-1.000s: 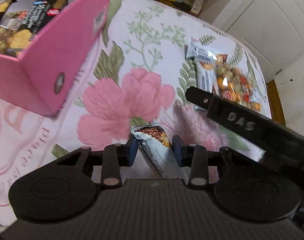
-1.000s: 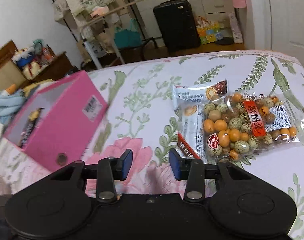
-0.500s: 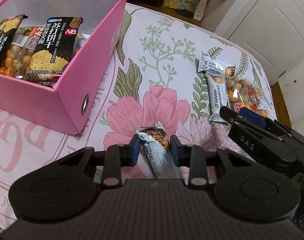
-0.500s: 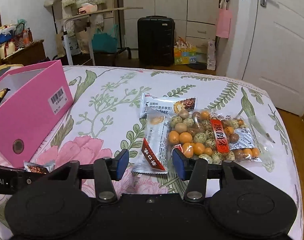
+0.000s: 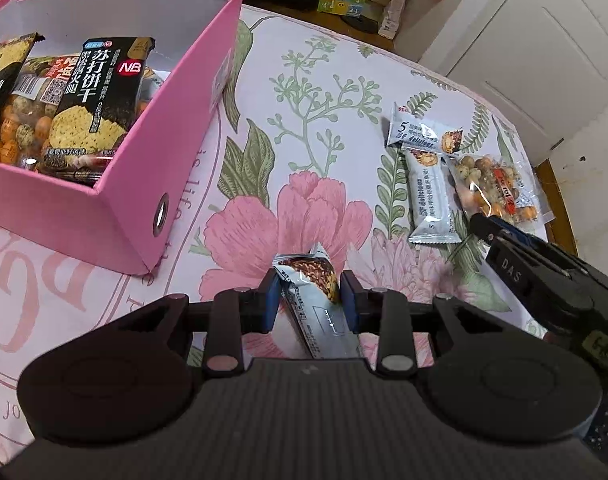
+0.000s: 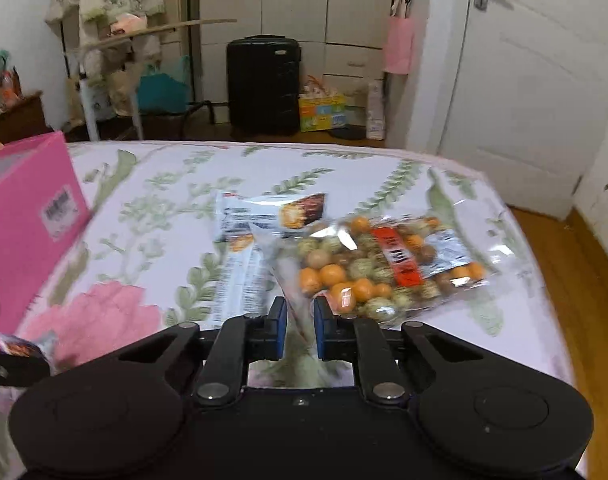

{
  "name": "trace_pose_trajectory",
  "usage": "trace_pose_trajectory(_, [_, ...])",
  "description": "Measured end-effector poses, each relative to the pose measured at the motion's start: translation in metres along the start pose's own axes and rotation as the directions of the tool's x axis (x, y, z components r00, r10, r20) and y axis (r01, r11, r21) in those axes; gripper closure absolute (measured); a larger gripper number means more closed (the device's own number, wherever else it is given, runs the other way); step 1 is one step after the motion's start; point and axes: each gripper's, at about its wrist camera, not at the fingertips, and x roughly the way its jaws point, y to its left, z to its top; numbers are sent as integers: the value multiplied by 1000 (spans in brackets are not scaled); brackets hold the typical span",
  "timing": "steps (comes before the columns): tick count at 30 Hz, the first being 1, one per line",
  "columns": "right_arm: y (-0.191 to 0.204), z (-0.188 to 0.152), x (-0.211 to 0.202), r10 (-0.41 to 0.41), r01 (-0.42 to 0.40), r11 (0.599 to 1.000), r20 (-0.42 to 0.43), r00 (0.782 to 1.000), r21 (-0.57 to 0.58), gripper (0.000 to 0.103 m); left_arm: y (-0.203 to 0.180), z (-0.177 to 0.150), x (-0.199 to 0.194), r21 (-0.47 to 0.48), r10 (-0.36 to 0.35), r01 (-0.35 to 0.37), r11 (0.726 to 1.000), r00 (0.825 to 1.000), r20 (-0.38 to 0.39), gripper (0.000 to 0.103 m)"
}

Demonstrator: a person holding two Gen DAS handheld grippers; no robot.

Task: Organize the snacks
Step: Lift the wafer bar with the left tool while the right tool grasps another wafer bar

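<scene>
Gripping a snack bar (image 5: 308, 292) in the left tool (image 5: 309, 304), right tool (image 6: 300, 330) clenched on the nut bag's (image 6: 384, 268) clear edge, pink box (image 5: 116, 200) nearby on the bed

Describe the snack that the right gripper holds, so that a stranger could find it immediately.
On the flowered bedspread, right of the pink box, lie three packets. The right gripper pinches the transparent nut bag; unlike the two silver bars beside it, it shows orange and speckled balls.

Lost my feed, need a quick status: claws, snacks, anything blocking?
Left claw shut on snack bar. Right claw shut on nut bag corner. Two bars remain. Pink box path unblocked.
</scene>
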Motion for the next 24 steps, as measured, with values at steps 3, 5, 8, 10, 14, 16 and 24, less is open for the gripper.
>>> trace_pose_trajectory(3, [2,1,-12,155,-156,987,30,987,24,85,-1,1,-4,17,13,-13,1000,1000,12,73])
trace_pose_trajectory(5, [10,4,-13,236,-236,972,6,972,0,85,0,2,-5,31,26,-26,999,1000,14,73])
trace_pose_trajectory(8, [27,7,-2,266,-269,962,-54,962,-56,85,4,3,-6,20,15,-15,1000,1000,6,73])
trace_pose_trajectory(10, [38,8,7,206,-211,973,-61,977,-91,85,6,2,-8,21,11,-11,1000,1000,2,73])
trace_pose_trajectory(14, [51,6,15,74,-78,980,-25,997,-183,66,12,4,-11,11,-17,17,1000,1000,-14,73])
trace_pose_trajectory(16, [50,5,18,51,-53,981,-14,999,-186,62,13,6,-12,5,-31,31,1000,999,-19,73])
trace_pose_trajectory(24, [45,14,42,83,-93,980,-60,995,-178,60,11,6,-12,23,-34,34,999,999,-16,76])
